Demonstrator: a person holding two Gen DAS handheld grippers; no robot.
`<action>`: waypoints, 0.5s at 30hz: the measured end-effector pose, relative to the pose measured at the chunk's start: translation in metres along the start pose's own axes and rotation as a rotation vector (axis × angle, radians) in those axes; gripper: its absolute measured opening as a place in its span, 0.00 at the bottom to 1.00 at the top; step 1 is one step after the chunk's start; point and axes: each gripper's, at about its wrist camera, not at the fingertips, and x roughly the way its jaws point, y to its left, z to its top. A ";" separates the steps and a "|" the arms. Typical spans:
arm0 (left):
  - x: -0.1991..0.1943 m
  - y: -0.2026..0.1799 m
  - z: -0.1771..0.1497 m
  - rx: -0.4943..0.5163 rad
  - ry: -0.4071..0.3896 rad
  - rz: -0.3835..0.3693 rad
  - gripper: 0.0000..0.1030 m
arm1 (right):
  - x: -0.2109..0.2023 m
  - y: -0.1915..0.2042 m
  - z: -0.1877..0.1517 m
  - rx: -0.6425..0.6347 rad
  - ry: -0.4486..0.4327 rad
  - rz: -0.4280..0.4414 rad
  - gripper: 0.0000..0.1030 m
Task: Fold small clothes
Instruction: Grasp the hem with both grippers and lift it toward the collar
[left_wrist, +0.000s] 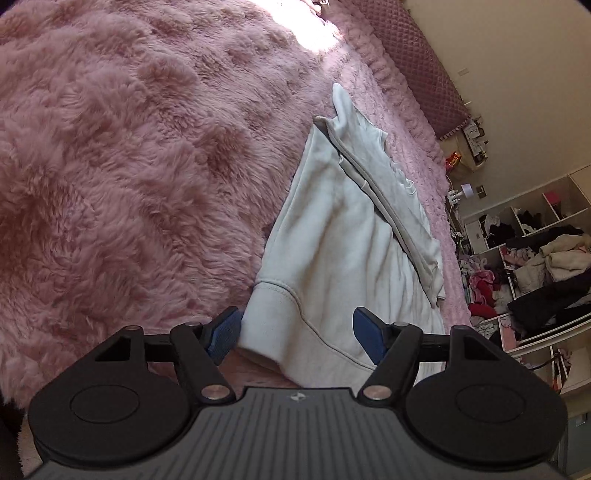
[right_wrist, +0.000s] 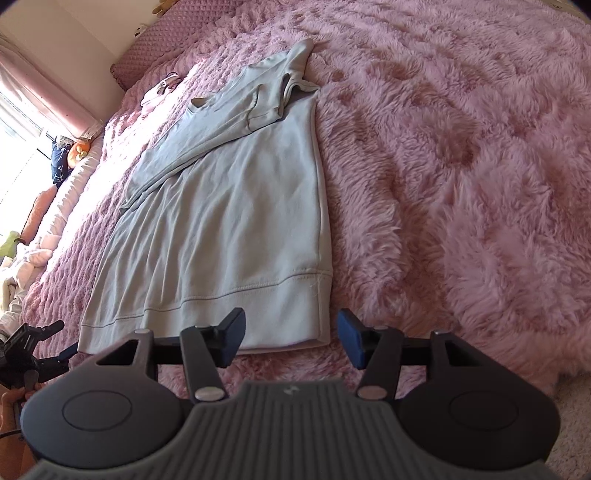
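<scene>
A pale cream sweatshirt (left_wrist: 340, 236) lies flat on a fluffy pink blanket (left_wrist: 129, 166), its sleeves folded in across the body. My left gripper (left_wrist: 295, 332) is open, and the hem's near left corner lies between its blue pads. In the right wrist view the sweatshirt (right_wrist: 229, 206) runs away from me, and my right gripper (right_wrist: 291, 332) is open at the hem's near right corner (right_wrist: 317, 325), with the corner between its fingers. The left gripper also shows in the right wrist view (right_wrist: 55, 347) at the hem's left corner.
The pink blanket (right_wrist: 461, 166) covers the bed on all sides. A quilted pink headboard (left_wrist: 417, 62) stands at the far end. Open shelves full of clothes (left_wrist: 535, 266) stand to the right of the bed. Pillows and soft toys (right_wrist: 48, 192) lie by the window.
</scene>
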 end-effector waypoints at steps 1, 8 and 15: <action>0.003 0.003 0.000 -0.008 0.001 0.010 0.77 | 0.001 -0.001 0.000 0.004 0.003 -0.001 0.51; 0.025 0.023 0.002 -0.104 0.085 -0.096 0.77 | 0.006 -0.013 0.001 0.080 0.021 0.062 0.50; 0.044 0.019 0.002 -0.109 0.139 -0.113 0.77 | 0.019 -0.021 0.001 0.149 0.037 0.098 0.51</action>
